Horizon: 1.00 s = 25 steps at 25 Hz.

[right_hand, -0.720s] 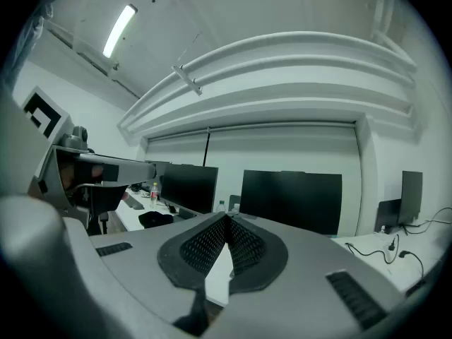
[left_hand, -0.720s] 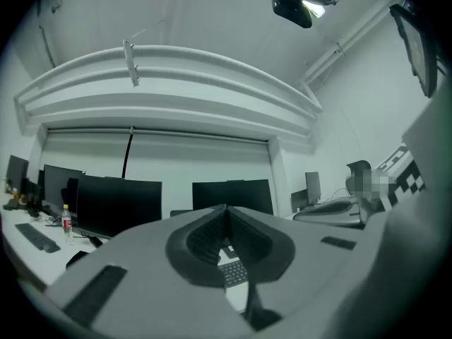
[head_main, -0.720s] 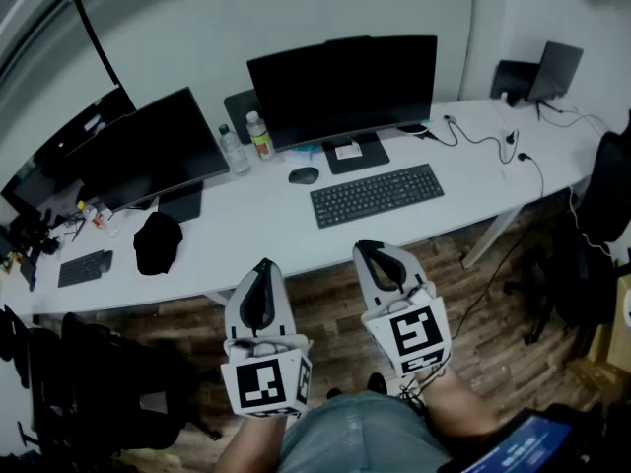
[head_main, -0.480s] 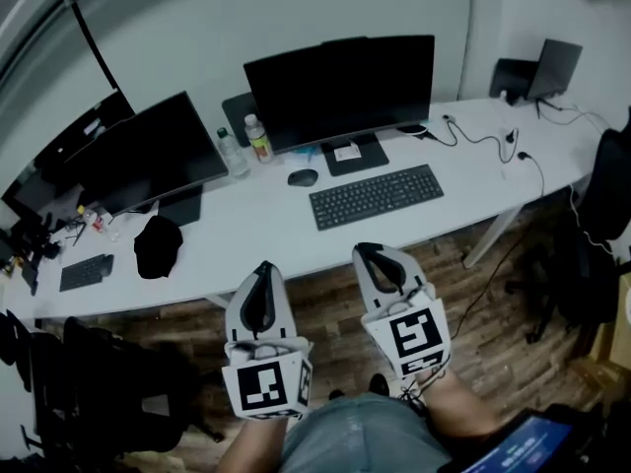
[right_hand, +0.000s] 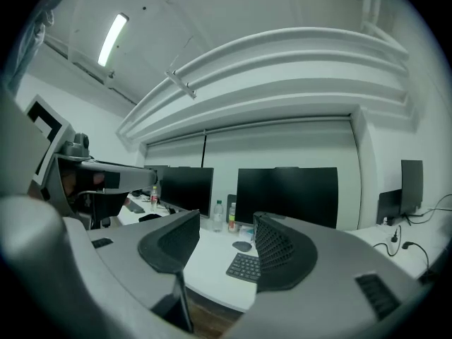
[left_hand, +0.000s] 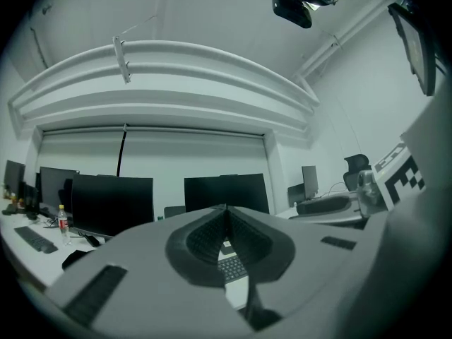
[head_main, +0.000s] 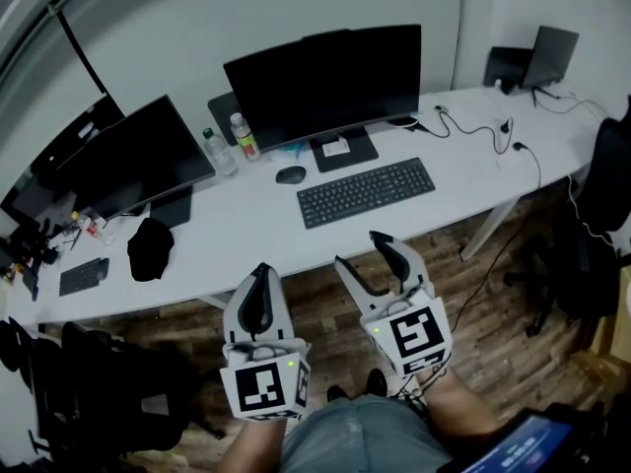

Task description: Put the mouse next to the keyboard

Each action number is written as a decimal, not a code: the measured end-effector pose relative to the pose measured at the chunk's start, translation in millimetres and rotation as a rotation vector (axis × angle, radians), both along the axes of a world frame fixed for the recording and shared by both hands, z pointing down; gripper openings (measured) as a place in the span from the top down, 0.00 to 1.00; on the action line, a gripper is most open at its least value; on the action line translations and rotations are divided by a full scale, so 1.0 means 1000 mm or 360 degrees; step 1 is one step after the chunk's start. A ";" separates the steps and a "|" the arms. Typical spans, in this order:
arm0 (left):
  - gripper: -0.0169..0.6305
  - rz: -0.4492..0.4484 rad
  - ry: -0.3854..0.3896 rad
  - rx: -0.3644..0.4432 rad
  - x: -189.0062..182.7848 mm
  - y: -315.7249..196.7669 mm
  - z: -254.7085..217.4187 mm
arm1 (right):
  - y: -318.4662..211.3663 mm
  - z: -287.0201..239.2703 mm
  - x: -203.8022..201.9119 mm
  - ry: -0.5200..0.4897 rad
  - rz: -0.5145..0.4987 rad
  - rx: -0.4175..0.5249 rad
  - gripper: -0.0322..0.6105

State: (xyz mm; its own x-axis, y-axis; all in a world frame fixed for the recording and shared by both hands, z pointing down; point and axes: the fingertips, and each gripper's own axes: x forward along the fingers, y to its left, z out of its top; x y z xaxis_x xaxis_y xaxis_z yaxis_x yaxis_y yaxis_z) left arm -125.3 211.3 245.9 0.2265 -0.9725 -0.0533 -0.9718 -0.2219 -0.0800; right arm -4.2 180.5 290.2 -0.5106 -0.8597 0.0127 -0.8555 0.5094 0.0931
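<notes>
Well short of the long white counter (head_main: 246, 230) edge, above open wood-plank floor (head_main: 325, 299), left tongs (head_main: 260, 269) sit closed, empty; right tongs (head_main: 361, 252), shut earlier, now gape.

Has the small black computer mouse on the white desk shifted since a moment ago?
No. The black mouse still lies just off the far left corner of the black keyboard, with the same gap as before.
</notes>
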 end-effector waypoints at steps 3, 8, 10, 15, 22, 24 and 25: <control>0.97 -0.0003 -0.0020 -0.0022 0.015 -0.003 0.004 | -0.003 0.005 0.014 0.0010 -0.0001 -0.0007 0.56; 0.97 -0.0029 -0.0071 -0.0075 0.035 -0.005 0.016 | -0.011 0.015 0.036 0.0016 -0.0001 -0.0025 0.58; 0.97 -0.0042 -0.0092 -0.0096 0.038 -0.006 0.021 | -0.016 0.022 0.042 -0.0004 -0.0005 -0.0054 0.59; 0.97 -0.0094 -0.0109 -0.0125 0.030 -0.014 0.028 | -0.028 0.032 0.037 -0.0006 -0.0049 -0.0092 0.60; 0.97 -0.0168 -0.0056 -0.0150 -0.001 -0.041 0.043 | -0.058 0.045 0.004 0.0058 -0.0146 -0.0115 0.60; 0.97 -0.0190 -0.0035 -0.0167 -0.014 -0.057 0.049 | -0.072 0.048 -0.010 0.0081 -0.0176 -0.0115 0.60; 0.97 -0.0199 -0.0026 -0.0173 -0.021 -0.066 0.052 | -0.081 0.050 -0.017 0.0093 -0.0191 -0.0117 0.59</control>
